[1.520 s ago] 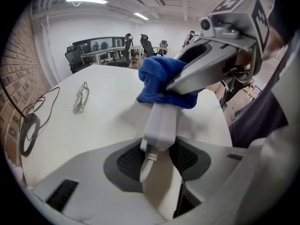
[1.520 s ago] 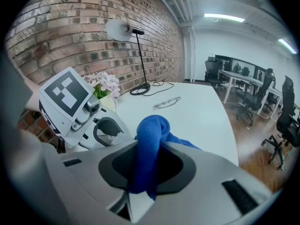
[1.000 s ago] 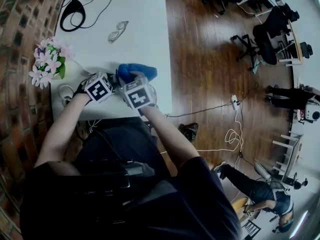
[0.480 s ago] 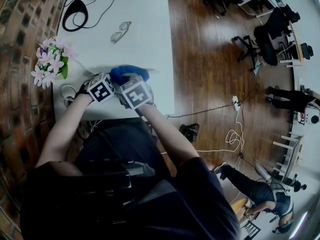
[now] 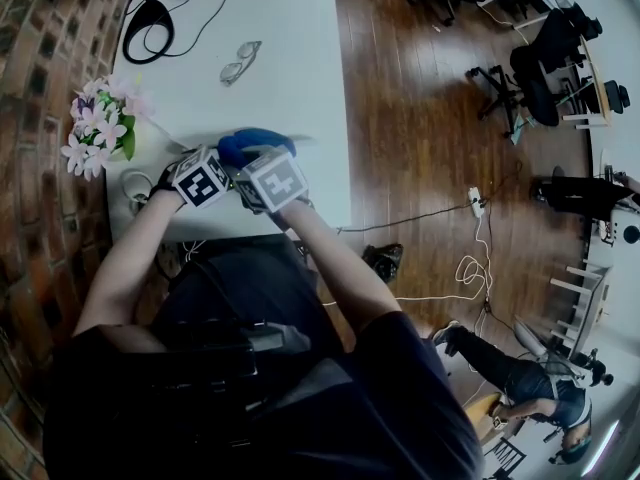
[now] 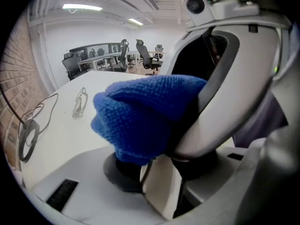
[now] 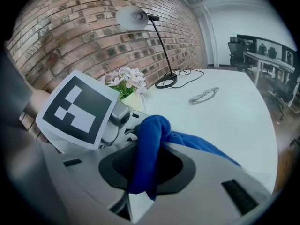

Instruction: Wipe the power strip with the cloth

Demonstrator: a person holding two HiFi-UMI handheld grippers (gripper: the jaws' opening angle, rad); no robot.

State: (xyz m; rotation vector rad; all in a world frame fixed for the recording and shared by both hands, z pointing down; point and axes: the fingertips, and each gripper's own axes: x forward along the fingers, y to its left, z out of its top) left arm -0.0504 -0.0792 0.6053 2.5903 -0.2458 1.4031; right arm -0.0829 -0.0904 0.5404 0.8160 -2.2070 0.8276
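Observation:
A blue knitted cloth (image 5: 255, 146) is bunched over a white power strip (image 5: 303, 140) near the front of the white table (image 5: 290, 28). Only a thin end of the strip shows past the cloth. My right gripper (image 5: 258, 160) is shut on the cloth (image 7: 150, 139), which hangs folded between its jaws. My left gripper (image 5: 215, 168) sits just left of it, almost touching. In the left gripper view the cream end of the power strip (image 6: 161, 191) stands clamped between the jaws of the left gripper (image 6: 159, 172), with the cloth (image 6: 145, 116) and the right gripper's body right in front.
Spectacles (image 5: 238, 62) lie mid-table. A black desk lamp base (image 5: 148, 30) with its cable stands at the back left. Pink flowers (image 5: 98, 123) and a white cord loop (image 5: 135, 183) sit by the brick wall. The table's right edge drops to wood floor.
The right gripper and the blue cloth have slid left along the strip toward the left gripper, then nearly stopped. The left gripper has stayed put.

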